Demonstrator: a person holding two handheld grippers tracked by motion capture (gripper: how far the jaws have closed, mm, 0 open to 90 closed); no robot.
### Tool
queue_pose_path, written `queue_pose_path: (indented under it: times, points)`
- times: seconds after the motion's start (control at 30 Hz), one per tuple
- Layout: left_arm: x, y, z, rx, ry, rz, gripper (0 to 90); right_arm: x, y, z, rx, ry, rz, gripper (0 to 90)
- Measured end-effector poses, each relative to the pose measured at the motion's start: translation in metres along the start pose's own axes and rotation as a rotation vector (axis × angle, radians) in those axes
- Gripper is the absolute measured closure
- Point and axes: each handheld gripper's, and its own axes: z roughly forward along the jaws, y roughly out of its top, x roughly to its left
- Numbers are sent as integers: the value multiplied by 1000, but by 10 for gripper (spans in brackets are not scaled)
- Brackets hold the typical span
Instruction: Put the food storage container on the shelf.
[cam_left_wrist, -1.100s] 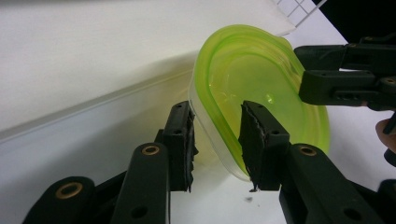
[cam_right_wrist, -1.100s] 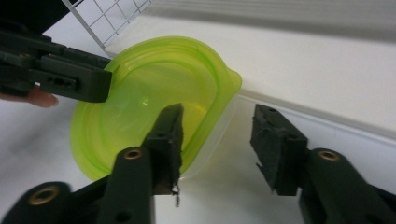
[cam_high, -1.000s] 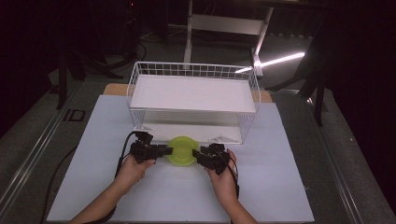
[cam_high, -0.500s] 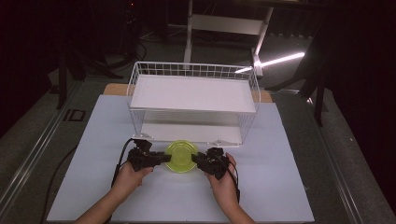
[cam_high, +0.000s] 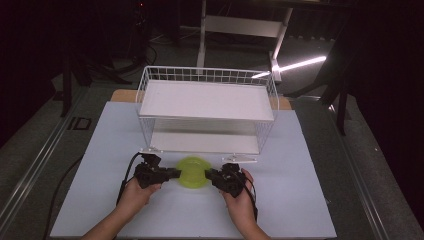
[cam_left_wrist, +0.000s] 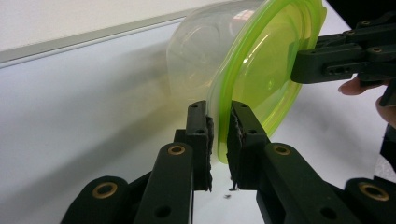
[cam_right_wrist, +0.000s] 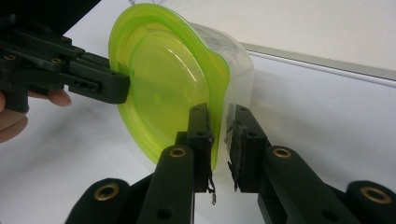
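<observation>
A white table (cam_high: 300, 200) spans the lower half of the high view. On it, at centre, stands a white wire rack (cam_high: 207, 107) with two shelves. Below the rack, at lower centre, lies a clear container with a yellow-green lid (cam_high: 191, 171), flat on the table. The left gripper (cam_high: 172, 174), at lower left of centre, has just been closing its jaws, which now pinch the lid's left rim; in the left gripper view the rim (cam_left_wrist: 219, 121) sits between the pads. The right gripper (cam_high: 210, 175), lower right of centre, has likewise been closing and clamps the opposite rim (cam_right_wrist: 219, 126).
</observation>
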Motion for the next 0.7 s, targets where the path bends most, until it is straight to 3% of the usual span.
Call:
queue_pose_path:
  times: [0.17, 0.37, 0.53, 0.63, 0.7]
  points:
    - [-9, 3, -10, -52, 0, 24, 807, 6, 6, -11, -43, -11, -48, 798]
    - [-24, 13, -21, -120, 12, 69, 807, 11, 17, -29, -96, -12, -73, 798]
    - [-29, 25, -23, -141, 16, 72, 810, 11, 24, -37, -129, -31, -73, 797]
    - [-29, 29, -19, -163, 29, 85, 811, 6, 28, -37, -141, -35, -56, 797]
    - [-27, 32, -14, -173, 30, 74, 811, 3, 30, -34, -145, -49, -50, 796]
